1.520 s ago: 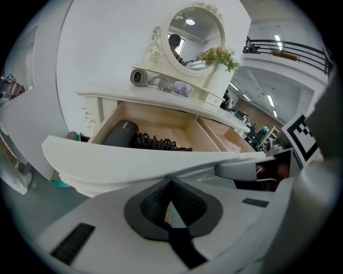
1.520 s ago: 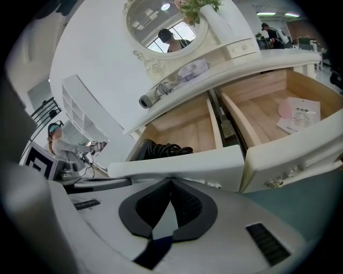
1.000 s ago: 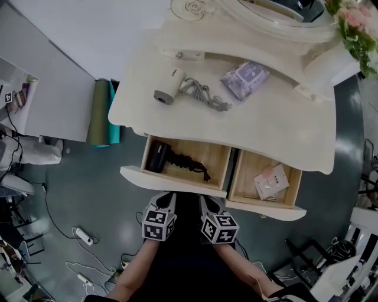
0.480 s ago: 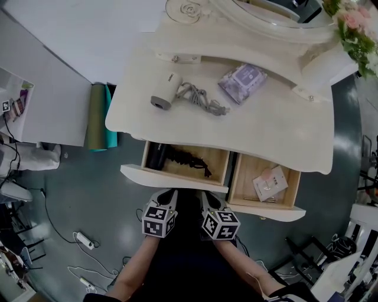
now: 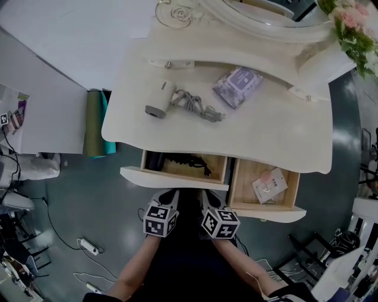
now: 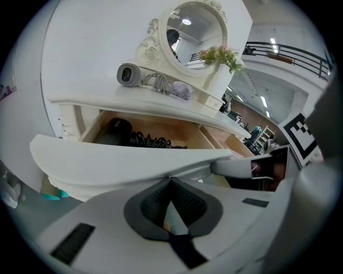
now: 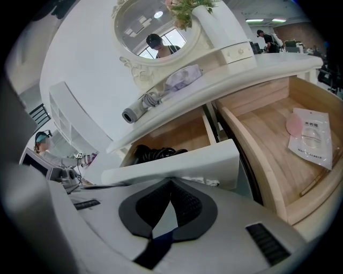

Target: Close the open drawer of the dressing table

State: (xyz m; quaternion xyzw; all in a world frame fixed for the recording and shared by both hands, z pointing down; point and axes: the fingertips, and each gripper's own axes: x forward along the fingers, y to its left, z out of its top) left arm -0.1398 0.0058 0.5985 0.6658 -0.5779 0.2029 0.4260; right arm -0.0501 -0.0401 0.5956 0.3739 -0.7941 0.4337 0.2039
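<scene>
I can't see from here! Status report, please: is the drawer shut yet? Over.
Left gripper and right gripper shut, both at the cream wooden left drawer front. Drawer partly open, black hair dryer inside. Nothing seen blocking it.

Head count, kind by kind

One table [image 5: 266, 135]; two open drawers, the left drawer [image 5: 174, 178] and the right drawer [image 5: 269, 212]; two grippers, the left gripper [image 5: 167, 197] and the right gripper [image 5: 209, 199]; two dryers, a white dryer [image 5: 158, 101] on top and a black dryer [image 5: 155, 160] in the left drawer; one pack [image 5: 237, 87]; one sachet [image 5: 270, 184]; one mirror [image 5: 260, 15]; one bunch of flowers [image 5: 348, 23]; two rolled mats, a green mat [image 5: 93, 124] and a teal mat [image 5: 104, 100].
</scene>
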